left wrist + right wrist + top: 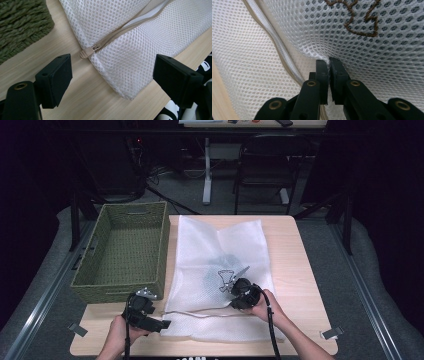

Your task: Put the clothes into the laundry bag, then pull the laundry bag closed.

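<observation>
While the left gripper [112, 75] hovers with its jaws spread wide and nothing pressed between them, the beige zipper pull [86, 52] of the white mesh laundry bag [217, 270] lies on the wooden table [300, 270] just ahead of its left finger [53, 80], and the bag's rounded corner sits between the two fingers without touching either. The right gripper [329, 62] has its jaws pinched narrow on a fold of the bag's mesh, which puckers up at the fingertips; the zipper track [274, 45] runs just left of them and a brown embroidered outline [359, 20] lies ahead and to the right, its top cut off by the frame edge. A dark shape shows faintly through the mesh inside the bag beyond the right gripper's fingers, too veiled to identify. The green woven basket [122, 250] stands ahead of the left gripper, beside the bag, with nothing visible in it.
</observation>
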Motion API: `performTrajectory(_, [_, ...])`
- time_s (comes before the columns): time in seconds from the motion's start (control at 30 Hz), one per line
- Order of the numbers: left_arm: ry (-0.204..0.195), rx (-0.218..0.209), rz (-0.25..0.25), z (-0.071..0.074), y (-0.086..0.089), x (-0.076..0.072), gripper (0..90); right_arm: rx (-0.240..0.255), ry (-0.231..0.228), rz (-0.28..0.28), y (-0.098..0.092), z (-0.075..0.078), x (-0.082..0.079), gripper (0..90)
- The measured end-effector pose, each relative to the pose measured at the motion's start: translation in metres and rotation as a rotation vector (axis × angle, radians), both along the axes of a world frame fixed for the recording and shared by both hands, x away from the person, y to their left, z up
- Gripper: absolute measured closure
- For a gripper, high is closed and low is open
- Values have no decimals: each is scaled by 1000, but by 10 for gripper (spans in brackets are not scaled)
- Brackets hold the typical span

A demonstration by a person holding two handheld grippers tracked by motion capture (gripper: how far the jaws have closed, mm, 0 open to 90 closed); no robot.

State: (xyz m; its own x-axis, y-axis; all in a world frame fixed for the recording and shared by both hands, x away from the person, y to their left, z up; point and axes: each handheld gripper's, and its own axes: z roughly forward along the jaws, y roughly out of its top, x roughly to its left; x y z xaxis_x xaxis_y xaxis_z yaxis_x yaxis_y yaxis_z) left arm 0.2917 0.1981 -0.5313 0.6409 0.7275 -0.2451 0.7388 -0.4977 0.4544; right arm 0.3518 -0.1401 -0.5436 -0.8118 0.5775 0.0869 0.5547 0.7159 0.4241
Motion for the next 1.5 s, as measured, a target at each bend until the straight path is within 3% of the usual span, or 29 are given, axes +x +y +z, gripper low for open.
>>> performTrajectory(0.2, [25, 14, 3, -4, -4, -1, 177, 13, -5, 2, -4, 4, 0, 846])
performTrajectory(0.3, [51, 24, 6, -8, -5, 0, 189, 19, 0, 0, -7, 7, -2, 788])
performTrajectory(0.47, [73, 30, -8, -11, -10, -3, 269, 47, 5, 3, -13, 17, -3, 604])
performTrajectory(0.63, [68, 40, 3, -12, -10, -4, 345, 79, -44, 18, -12, 34, -12, 408])
performTrajectory(0.87, [83, 51, 8, -18, -12, -3, 431, 122, -87, 45, -7, 43, -20, 388])
performTrajectory(1.07, [69, 45, 28, -24, -12, -3, 630, 161, -103, 58, -2, 47, -22, 407])
performTrajectory(1.1, [62, 45, 26, -24, -12, -3, 723, 164, -103, 64, 0, 46, -22, 424])
performTrajectory(1.3, [21, 57, 7, -25, -16, -3, 858, 167, -110, 66, 5, 47, -24, 481])
performTrajectory(1.5, [-67, 47, -11, -13, -19, -9, 864, 175, -137, 84, 11, 48, -26, 512])
